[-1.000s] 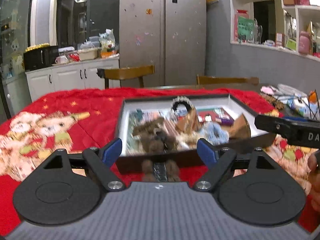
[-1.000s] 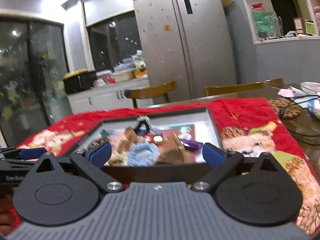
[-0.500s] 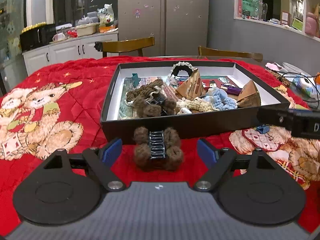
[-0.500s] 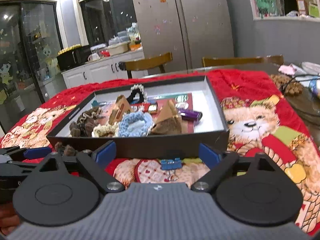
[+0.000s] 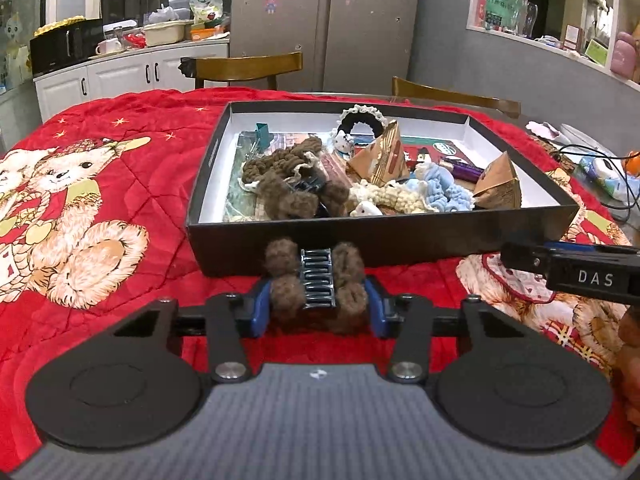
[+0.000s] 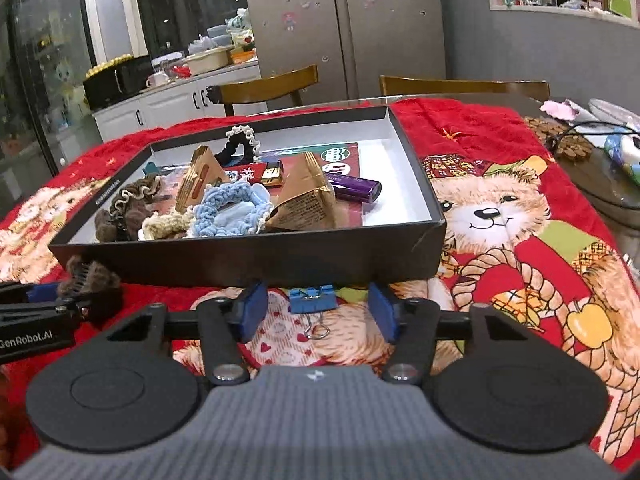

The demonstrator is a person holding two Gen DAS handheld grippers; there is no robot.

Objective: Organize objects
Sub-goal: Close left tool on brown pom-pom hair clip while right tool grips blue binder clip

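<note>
A black box (image 5: 384, 240) with white inner walls sits on the red bear blanket and holds hair scrunchies, pyramid snack packs, a purple lighter and cards. My left gripper (image 5: 316, 304) is shut on a brown fuzzy hair claw (image 5: 316, 280) just in front of the box's near wall; the claw also shows in the right wrist view (image 6: 90, 284). My right gripper (image 6: 314, 312) is open, its blue pads on either side of a blue binder clip (image 6: 313, 300) that lies on the blanket in front of the box (image 6: 248, 256).
The red blanket (image 5: 100, 208) covers the table. Two wooden chairs (image 5: 248, 66) stand behind it. Cables and small items (image 6: 580, 136) lie on the bare table at the right. Kitchen counter and fridge are far behind.
Both grippers dropped lower and moved towards the items in front of the box. The left jaws closed on the brown hair claw. The right jaws narrowed around the blue binder clip.
</note>
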